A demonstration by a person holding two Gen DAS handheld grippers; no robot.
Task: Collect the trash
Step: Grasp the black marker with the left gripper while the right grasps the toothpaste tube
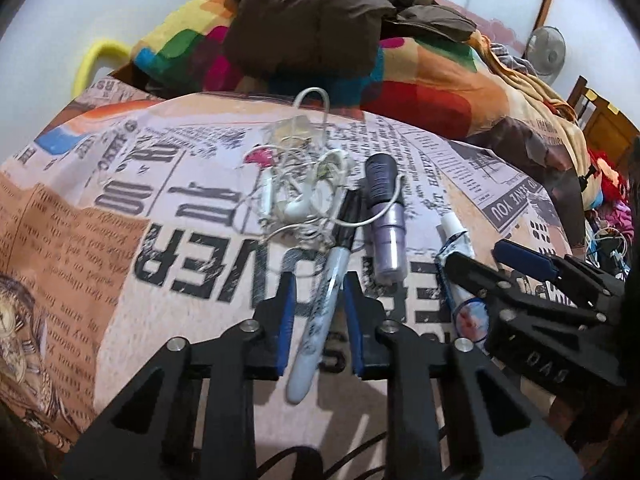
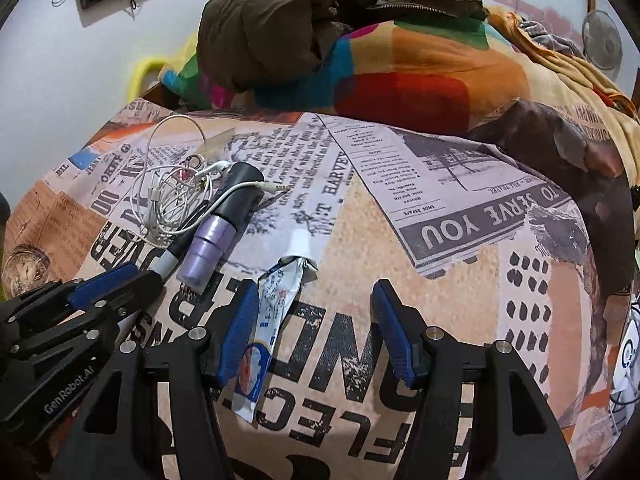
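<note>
On a newspaper-print bedsheet [image 1: 120, 184] lie a white marker with a black cap [image 1: 324, 292], a purple bottle with a dark cap [image 1: 386, 216], tangled white earphones [image 1: 304, 196] and a squeezed white-blue tube [image 1: 460, 280]. My left gripper [image 1: 318, 300] straddles the marker, its fingers close on either side without clearly clamping it. In the right wrist view my right gripper [image 2: 316, 320] is open wide; the tube [image 2: 268, 320] lies against its left finger. The marker [image 2: 172, 256], bottle [image 2: 220, 232] and earphones [image 2: 172, 196] sit to its left.
A brown jacket [image 1: 312, 20] lies on a multicoloured blanket [image 1: 440, 80] at the back of the bed. A fan [image 1: 546, 52] stands at the far right by the wall. Cables and clutter [image 1: 608, 240] lie off the bed's right edge.
</note>
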